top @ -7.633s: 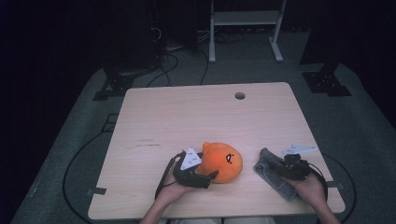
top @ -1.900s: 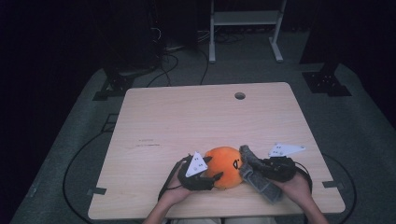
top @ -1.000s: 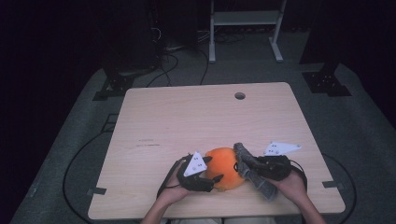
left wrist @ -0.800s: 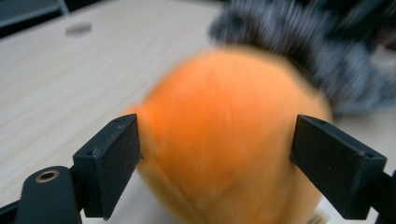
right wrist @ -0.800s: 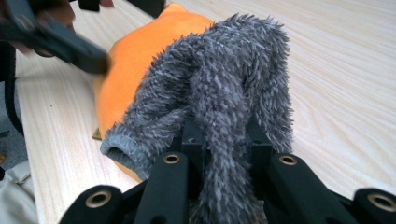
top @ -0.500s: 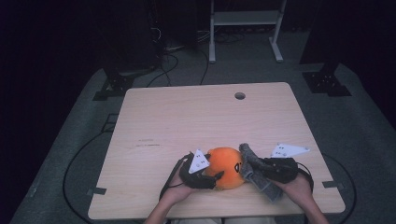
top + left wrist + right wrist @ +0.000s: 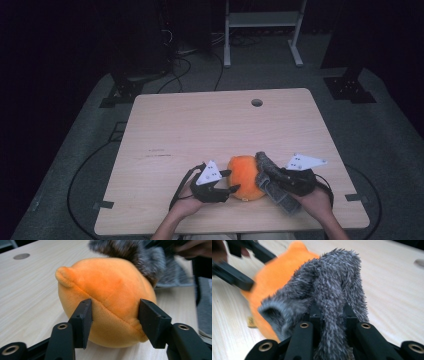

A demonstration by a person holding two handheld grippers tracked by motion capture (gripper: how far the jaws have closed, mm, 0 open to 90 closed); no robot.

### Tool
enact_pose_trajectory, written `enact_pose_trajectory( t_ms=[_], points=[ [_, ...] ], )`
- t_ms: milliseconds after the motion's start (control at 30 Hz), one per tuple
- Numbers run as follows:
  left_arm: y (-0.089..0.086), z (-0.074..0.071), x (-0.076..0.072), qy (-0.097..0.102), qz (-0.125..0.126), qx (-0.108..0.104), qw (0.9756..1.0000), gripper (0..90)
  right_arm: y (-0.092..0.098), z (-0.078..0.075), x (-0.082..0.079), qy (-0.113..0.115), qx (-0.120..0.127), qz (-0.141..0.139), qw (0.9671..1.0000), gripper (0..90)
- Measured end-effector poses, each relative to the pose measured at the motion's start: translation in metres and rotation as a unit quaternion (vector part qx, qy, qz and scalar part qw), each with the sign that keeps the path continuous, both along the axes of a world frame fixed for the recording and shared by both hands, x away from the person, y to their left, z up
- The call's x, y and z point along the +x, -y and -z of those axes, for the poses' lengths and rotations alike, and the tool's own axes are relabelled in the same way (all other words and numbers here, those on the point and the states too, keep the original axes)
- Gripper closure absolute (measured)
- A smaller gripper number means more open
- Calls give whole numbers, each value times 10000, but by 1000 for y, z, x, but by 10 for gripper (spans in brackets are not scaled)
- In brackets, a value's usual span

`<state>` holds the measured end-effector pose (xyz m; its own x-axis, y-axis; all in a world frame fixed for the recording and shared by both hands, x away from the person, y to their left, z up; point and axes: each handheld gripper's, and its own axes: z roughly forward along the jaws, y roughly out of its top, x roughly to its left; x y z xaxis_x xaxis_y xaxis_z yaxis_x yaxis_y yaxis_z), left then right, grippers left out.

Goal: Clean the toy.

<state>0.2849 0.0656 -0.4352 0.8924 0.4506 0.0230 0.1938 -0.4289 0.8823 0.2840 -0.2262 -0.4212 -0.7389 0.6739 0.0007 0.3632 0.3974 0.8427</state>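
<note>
I find the left hand-held gripper (image 7: 113,322) just closed, grasping the orange plush (image 7: 105,297); the right hand-held gripper (image 7: 330,315), clenching the grey cloth (image 7: 329,287), lies at its opposite flank.

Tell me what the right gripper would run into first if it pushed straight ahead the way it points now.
The right gripper, shut on a grey furry cloth, points at the orange plush toy. The cloth would press into the toy first; it seems to touch it already, though depth is hard to judge.

Light wooden table (image 7: 200,125), grey carpet floor (image 7: 390,130), white frame stand (image 7: 260,20), dark surroundings.
</note>
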Motion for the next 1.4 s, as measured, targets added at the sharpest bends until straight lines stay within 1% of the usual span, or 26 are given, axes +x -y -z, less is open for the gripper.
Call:
enact_pose_trajectory(
  t_ms=[33, 67, 133, 167, 200, 233, 300, 367, 400, 467, 500, 567, 600, 633, 667, 700, 767, 867, 1033, 1100, 1133, 1167, 1200, 1267, 1333, 1400],
  points=[
    [0, 0, 0, 0, 0, 0, 10000, 461, 0, 0, 0, 0, 0, 0, 10000, 755],
    [4, 1, -1, 26, -4, -58, 10000, 469, -7, -11, -10, 233, 66, -152, 9996, 755],
    [8, 2, -3, 43, 26, -4, 10000, 472, -19, -16, -16, 284, 243, -482, 9981, 754],
    [8, 2, -3, 43, 26, -4, 10000, 472, -19, -16, -16, 284, 243, -482, 9981, 754],
    [9, 3, -4, 85, 19, 125, 9999, 472, -31, -12, -19, 409, -104, -559, 9975, 754],
    [9, 3, -4, 85, 19, 125, 9999, 474, -31, -12, -19, 409, -104, -559, 9975, 754],
    [5, 5, -2, -19, -2, -17, 10000, 477, -26, -7, -13, 328, 25, -515, 9981, 755],
    [4, 5, -1, -24, 1, -29, 10000, 476, -22, -6, -10, 327, -1, -421, 9986, 755],
    [4, 5, -1, -34, -5, -64, 10000, 476, -12, -3, -6, 255, -39, -185, 9995, 755],
    [6, 5, 0, -27, -44, -69, 10000, 477, -10, -5, -9, 261, -73, -72, 9996, 756],
    [6, 5, 0, -27, -44, -69, 10000, 478, -11, -7, -12, 312, -72, -120, 9994, 756],
    [8, 4, 0, -38, -111, -103, 9999, 477, -20, -11, -22, 401, 24, -468, 9981, 756],
    [9, 4, 0, -39, -93, -88, 9999, 475, -26, -12, -27, 448, -17, -609, 9971, 755],
    [9, 4, 0, -48, -76, -79, 9999, 471, -34, -10, -29, 531, -273, -675, 9959, 755],
    [8, 3, 0, -77, -54, -108, 9999, 459, -37, -8, -29, 588, -402, -679, 9951, 755],
    [6, 3, 0, -144, 11, -181, 9997, 436, -36, -6, -27, 622, -410, -701, 9948, 756],
    [3, 3, 1, -182, 29, -258, 9995, 438, -29, -5, -22, 534, -253, -647, 9962, 756],
    [7, 3, 1, -144, 12, -268, 9995, 460, -21, -4, -20, 520, -308, -448, 9972, 756],
    [8, 2, 1, -121, 18, -241, 9996, 473, -16, -5, -23, 591, -547, -259, 9964, 757],
    [8, 2, 1, -121, -16, -246, 9996, 479, -17, -7, -26, 592, -444, -297, 9968, 757],
    [10, 3, 1, -153, -48, -306, 9994, 480, -19, -8, -27, 582, -330, -430, 9968, 756],
    [10, 3, 1, -153, -48, -306, 9994, 480, -19, -8, -27, 582, -330, -430, 9968, 756],
    [12, 3, 1, -121, -42, -246, 9996, 480, -27, -9, -29, 525, -116, -725, 9959, 755],
    [11, 3, 1, -88, -30, -166, 9998, 481, -32, -7, -29, 561, -289, -770, 9950, 755],
    [9, 5, 0, -67, -33, -129, 9999, 483, -27, -6, -25, 460, -179, -761, 9959, 756],
    [8, 6, -1, -45, -4, -69, 10000, 483, -16, -5, -21, 445, -308, -522, 9972, 756]
  ],
)
